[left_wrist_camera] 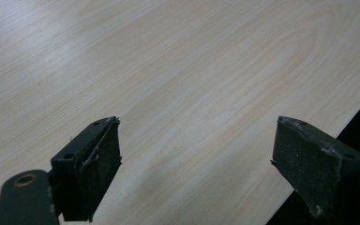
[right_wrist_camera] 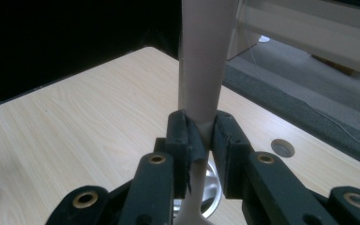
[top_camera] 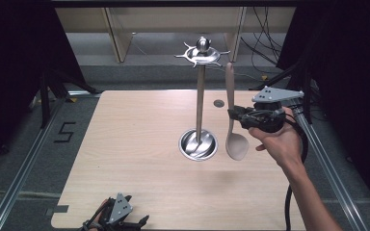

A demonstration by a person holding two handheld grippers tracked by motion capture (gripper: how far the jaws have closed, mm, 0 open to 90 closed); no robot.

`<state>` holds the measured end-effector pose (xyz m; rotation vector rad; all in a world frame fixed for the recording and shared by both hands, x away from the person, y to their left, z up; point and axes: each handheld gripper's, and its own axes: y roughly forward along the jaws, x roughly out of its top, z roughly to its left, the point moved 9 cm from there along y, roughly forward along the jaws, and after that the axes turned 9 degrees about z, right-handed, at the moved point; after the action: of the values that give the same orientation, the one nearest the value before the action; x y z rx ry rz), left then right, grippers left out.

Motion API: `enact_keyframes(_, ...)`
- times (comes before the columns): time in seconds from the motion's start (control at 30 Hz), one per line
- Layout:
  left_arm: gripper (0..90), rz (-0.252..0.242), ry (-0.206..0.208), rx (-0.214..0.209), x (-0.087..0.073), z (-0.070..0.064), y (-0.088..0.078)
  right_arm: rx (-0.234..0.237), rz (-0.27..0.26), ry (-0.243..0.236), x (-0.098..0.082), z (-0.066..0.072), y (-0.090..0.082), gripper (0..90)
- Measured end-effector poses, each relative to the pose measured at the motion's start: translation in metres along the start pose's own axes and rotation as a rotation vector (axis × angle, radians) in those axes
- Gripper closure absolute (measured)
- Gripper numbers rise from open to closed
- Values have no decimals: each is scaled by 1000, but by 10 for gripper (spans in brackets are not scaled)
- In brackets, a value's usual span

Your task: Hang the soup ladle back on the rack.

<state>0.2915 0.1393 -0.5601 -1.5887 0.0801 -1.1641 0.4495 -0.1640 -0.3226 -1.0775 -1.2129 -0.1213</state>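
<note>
I have the right gripper (right_wrist_camera: pixel 201 140) with its jaws pinching the flat handle of a long beige plastic spoon (top_camera: pixel 232 115), roughly at mid-length. The spoon hangs upright in the air, bowl down, its rounded bowl just above the table and its handle tip reaching up near the hooks of the stand. My left gripper (left_wrist_camera: pixel 197 168) sits with its jaws spread wide and nothing between them, at the near edge of the table, well apart from the spoon.

Just beside the spoon, to its left in the high view, stands a tall shiny steel utensil stand (top_camera: pixel 200 96): a round dished base, a slim pole, a ring of curved hooks and a ball knob on top. The spoon does not touch it as far as I can tell.

The pale wood-grain table (top_camera: pixel 139 159) has rounded corners and a small grey cable hole (top_camera: pixel 218 103) at its far side. Dark carpet, metal rails, black curtains and light wooden shelving surround it.

The right gripper view shows me the pinch itself up close, with the steel base behind the jaws. The left gripper view gives me the bare grain and the table's edge. The high view gives me the whole spoon, smooth and matt.
</note>
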Motion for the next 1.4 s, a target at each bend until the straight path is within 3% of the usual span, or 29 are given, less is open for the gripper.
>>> enact_keyframes(0.03, 148, -3, 32, 10, 1, 3, 0, -11, -15, 8, 2, 0, 1, 779)
enact_keyframes(0.17, 148, 2, 11, 4, 0, 1, 0, -3, 6, 8, 2, 1, 1, 779)
enact_keyframes(0.2, 148, 17, 31, 4, -1, 2, -1, 2, 7, 2, 2, 1, 1, 779)
enact_keyframes(0.27, 148, 12, 20, 5, -1, 2, -1, -10, 7, -7, 3, 0, 1, 779)
enact_keyframes(0.3, 148, 4, -24, -10, -1, -1, 0, 3, 14, 1, 3, 2, 1, 778)
enact_keyframes(0.5, 148, -17, -31, -4, 0, 0, 1, -18, 2, -12, 6, 0, 3, 778)
enact_keyframes(0.53, 148, -10, -12, 4, 0, 2, 0, -14, 11, -7, 6, 1, 3, 779)
enact_keyframes(0.63, 148, 8, -18, -11, -1, 1, -1, -14, 17, -4, 7, 2, 3, 779)
enact_keyframes(0.7, 148, -12, -14, 3, 0, 2, 0, -31, 13, -25, 8, 0, 4, 779)
enact_keyframes(0.73, 148, -14, -16, -2, 0, 1, 0, -19, 39, -11, 6, 2, 3, 778)
enact_keyframes(0.8, 148, -15, -16, -1, 0, 1, 0, -17, 43, -14, 6, 1, 3, 779)
enact_keyframes(0.87, 148, 4, 20, 3, -1, 2, -2, -17, 52, -7, 5, 1, 4, 778)
enact_keyframes(1.23, 148, -7, 14, 4, 0, 2, -1, -14, 60, -11, 7, 2, 11, 778)
enact_keyframes(1.3, 148, -3, 28, 9, 0, 3, -1, -16, 63, -23, 7, 0, 11, 778)
enact_keyframes(1.33, 148, 7, -11, -2, -1, 0, -1, -11, 68, -10, 7, 1, 13, 778)
enact_keyframes(1.4, 148, 13, -14, -8, -2, 0, -1, -24, 62, -24, 8, -1, 15, 778)
